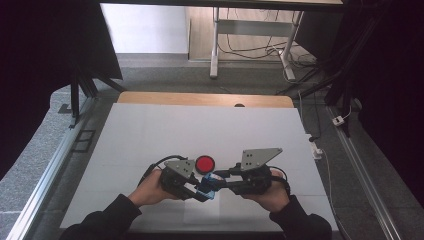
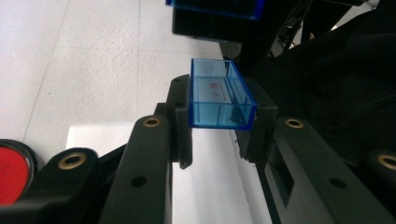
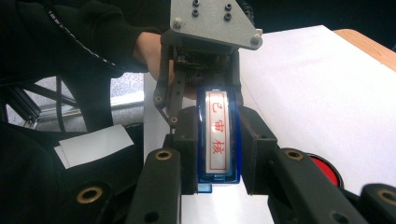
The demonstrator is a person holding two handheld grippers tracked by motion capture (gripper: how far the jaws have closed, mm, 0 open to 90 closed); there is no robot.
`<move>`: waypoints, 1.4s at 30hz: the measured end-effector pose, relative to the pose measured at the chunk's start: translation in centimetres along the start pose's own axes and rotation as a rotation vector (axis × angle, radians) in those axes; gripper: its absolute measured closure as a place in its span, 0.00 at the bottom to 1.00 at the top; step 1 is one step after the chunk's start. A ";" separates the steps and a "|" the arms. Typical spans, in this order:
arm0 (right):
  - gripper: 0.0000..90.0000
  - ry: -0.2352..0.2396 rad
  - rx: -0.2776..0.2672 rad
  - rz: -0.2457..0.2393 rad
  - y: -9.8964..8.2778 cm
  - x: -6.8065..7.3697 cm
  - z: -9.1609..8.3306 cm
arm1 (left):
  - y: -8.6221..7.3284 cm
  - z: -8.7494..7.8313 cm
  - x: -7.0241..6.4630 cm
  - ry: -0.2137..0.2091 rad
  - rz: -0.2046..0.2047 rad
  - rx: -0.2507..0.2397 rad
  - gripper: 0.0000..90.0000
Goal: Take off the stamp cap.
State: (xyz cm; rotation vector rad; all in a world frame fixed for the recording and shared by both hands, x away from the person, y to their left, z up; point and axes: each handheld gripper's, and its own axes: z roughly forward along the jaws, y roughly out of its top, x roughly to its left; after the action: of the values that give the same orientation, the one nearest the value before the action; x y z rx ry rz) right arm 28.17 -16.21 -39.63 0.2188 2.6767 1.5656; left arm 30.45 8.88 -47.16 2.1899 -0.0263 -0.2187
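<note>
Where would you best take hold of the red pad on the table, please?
Grip the red pad across its round rim, coming straight down from above: it lies flat on the white sheet, a low disc, so its edge offers the likeliest purchase.

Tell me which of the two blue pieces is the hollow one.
The see-through blue cap clamped in the left gripper. The blue stamp in the right gripper has a filled white face with red characters.
</note>
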 end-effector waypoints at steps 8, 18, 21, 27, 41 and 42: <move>0.79 -0.020 -0.013 0.005 -0.1 -0.1 -0.3 | -0.2 -0.5 -0.1 0.038 -0.047 0.000 0.76; 0.79 -0.045 -0.013 0.012 -0.1 0.0 -0.3 | -0.4 -1.7 -1.1 0.152 -0.102 0.010 0.76; 0.79 -0.055 -0.013 0.012 -0.2 -0.1 -0.4 | -0.6 -2.2 -1.5 0.192 -0.121 0.010 0.76; 0.79 -0.069 -0.009 0.011 -0.2 -0.1 -0.4 | -0.9 -3.3 -2.4 0.247 -0.154 -0.003 0.76; 0.79 -0.092 -0.009 0.033 -0.3 -0.3 -0.3 | -2.1 -5.8 -4.8 0.372 -0.242 -0.038 0.75; 0.79 -0.095 -0.004 0.034 -0.3 -0.3 -0.3 | -2.2 -6.0 -5.0 0.380 -0.247 -0.042 0.75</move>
State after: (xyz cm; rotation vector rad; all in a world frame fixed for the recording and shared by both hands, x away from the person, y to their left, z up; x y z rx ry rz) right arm 28.40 -16.65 -39.70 0.3323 2.6108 1.5288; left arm 26.43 15.47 -44.80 2.1568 0.4583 0.0616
